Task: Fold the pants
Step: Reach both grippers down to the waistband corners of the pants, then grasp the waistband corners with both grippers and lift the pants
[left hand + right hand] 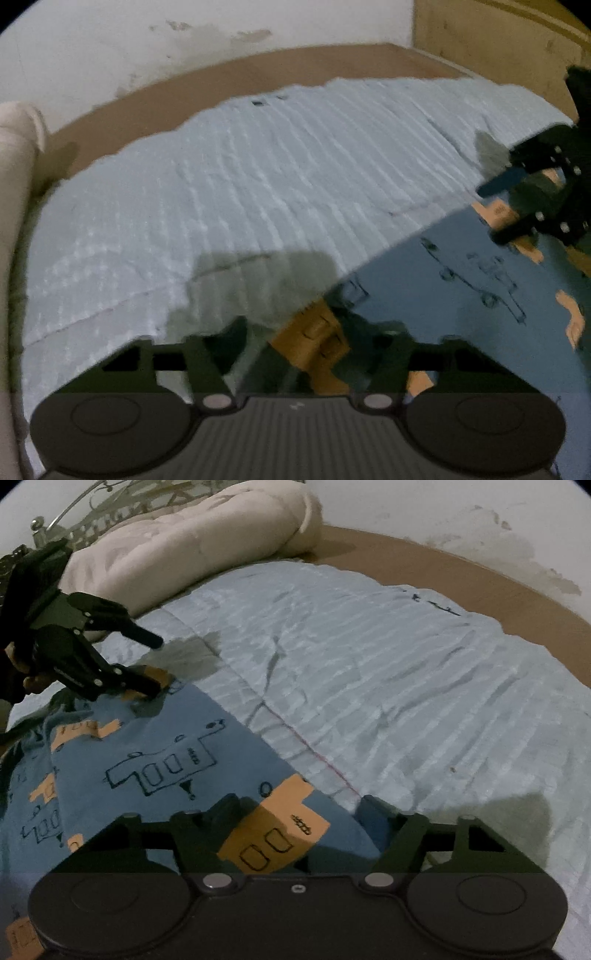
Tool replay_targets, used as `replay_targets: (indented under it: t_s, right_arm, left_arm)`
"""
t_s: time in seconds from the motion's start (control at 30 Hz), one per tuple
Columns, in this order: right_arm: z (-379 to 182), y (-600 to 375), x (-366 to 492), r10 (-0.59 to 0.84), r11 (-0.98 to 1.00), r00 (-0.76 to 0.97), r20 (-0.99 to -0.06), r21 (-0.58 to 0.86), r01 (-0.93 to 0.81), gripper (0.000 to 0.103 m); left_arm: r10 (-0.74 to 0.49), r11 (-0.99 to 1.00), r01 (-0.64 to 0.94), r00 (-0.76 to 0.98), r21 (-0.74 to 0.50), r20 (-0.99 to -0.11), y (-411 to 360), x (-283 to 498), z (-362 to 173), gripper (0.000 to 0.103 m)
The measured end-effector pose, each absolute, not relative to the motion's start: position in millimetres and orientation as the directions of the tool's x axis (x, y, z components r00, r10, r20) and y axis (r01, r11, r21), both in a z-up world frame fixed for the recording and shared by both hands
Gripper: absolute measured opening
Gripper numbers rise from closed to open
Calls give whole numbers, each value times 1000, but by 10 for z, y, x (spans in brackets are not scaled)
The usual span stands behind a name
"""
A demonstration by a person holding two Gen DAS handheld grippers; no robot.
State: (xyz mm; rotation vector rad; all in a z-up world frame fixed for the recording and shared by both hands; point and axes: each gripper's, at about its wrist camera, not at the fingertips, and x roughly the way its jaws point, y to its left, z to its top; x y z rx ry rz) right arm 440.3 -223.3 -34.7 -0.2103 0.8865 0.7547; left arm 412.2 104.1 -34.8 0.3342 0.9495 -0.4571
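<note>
Both grippers' jaws stand part-open astride an edge of the blue printed pants (159,746) on a bed (406,686). Left gripper (157,666); right gripper (301,825). The print's small writing is unreadable.

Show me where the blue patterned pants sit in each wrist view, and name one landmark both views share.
Left wrist view: the pants fill the lower right, under the left gripper.
Right wrist view: the pants fill the lower left, under the right gripper.
Shared landmark: the light blue ribbed bedspread.

Pants (155,746) – mid-blue, black line drawings, orange blocks. Beside them, bedspread (406,701) – pale blue, ribbed stripes. Pillow (192,546) beyond – cream.
</note>
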Motion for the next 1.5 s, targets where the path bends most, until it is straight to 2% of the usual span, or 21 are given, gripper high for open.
replay_targets:
  t_s: [0.03,0.07,0.1,0.17,0.2,0.23,0.3,0.33,0.43,0.63,0.83,1.03,1.17,1.23,1.27,1.3,1.33,1.43,1.47,1.5]
  right_arm:
    - [-343,-2229,4396,510,723,391,-767,135,-678,63]
    - [-341,-2224,4391,510,719,383,-770,137,-682,62]
    - [-337,-2217,4387,508,715,379,-773,134,-686,59]
    - [-334,-2204,4381,504,714,377,-777,129,-689,48]
    - [-332,-2196,4384,498,718,378,-781,126,-684,34]
    - [-329,-2189,4383,485,726,386,-785,116,-678,20]
    - [-311,-2163,4370,470,728,396,-789,93,-679,7]
    - [-297,-2147,4360,467,724,397,-790,84,-685,2]
    - [-244,-2078,4319,446,711,415,-793,32,-702,1]
    - [15,-1992,4331,415,739,550,-724,-84,-668,0]
    - [80,-1742,4379,364,793,694,-621,-184,-581,0]
    - [-228,-1539,4573,316,812,685,-656,-186,-553,1]
    - [-319,-1552,4674,343,819,650,-678,-123,-561,4]
    - [-316,-1580,4707,370,818,634,-678,-85,-569,22]
    - [-309,-1601,4715,385,816,628,-676,-67,-573,28]
    - [-299,-1612,4716,398,815,625,-672,-54,-577,39]
    - [-286,-1600,4693,400,815,627,-668,-52,-577,48]
    - [-290,-1574,4728,408,815,616,-673,-35,-578,58]
    - [-307,-1554,4751,404,818,610,-682,-29,-574,58]
    - [-339,-1531,4787,402,820,598,-694,-18,-572,58]
  left_arm:
    - [-217,855,513,489,77,-845,1033,4116,-355,45]
    - [-210,857,510,487,81,-848,1027,4113,-354,35]
    - [-203,860,504,488,85,-849,1020,4110,-345,19]
    - [-179,875,475,495,92,-851,1005,4116,-318,8]
    - [-170,884,458,505,96,-846,997,4108,-291,3]
    - [-163,888,448,516,103,-841,987,4090,-263,1]
    - [-133,901,415,538,124,-833,969,4061,-206,0]
    - [-121,911,393,546,126,-829,972,4054,-172,0]
    - [-103,924,353,598,146,-795,985,3984,-35,0]
    - [-83,950,270,706,159,-704,1145,3955,202,0]
    - [-23,975,173,698,137,-716,1299,4137,30,0]
    - [-30,986,145,662,88,-749,1429,4190,-250,0]
    - [-96,981,190,650,38,-754,1491,4173,-265,5]
    - [-112,977,211,656,39,-747,1523,4156,-243,24]
    - [-115,976,215,659,40,-743,1532,4142,-230,42]
    - [-112,975,215,662,45,-741,1543,4140,-227,54]
    - [-109,976,215,659,47,-744,1550,4153,-234,55]
    - [-87,978,202,624,53,-776,1560,4203,-303,55]
    - [-89,979,199,612,44,-786,1572,4224,-325,48]
    - [-102,981,192,602,19,-792,1592,4234,-340,28]
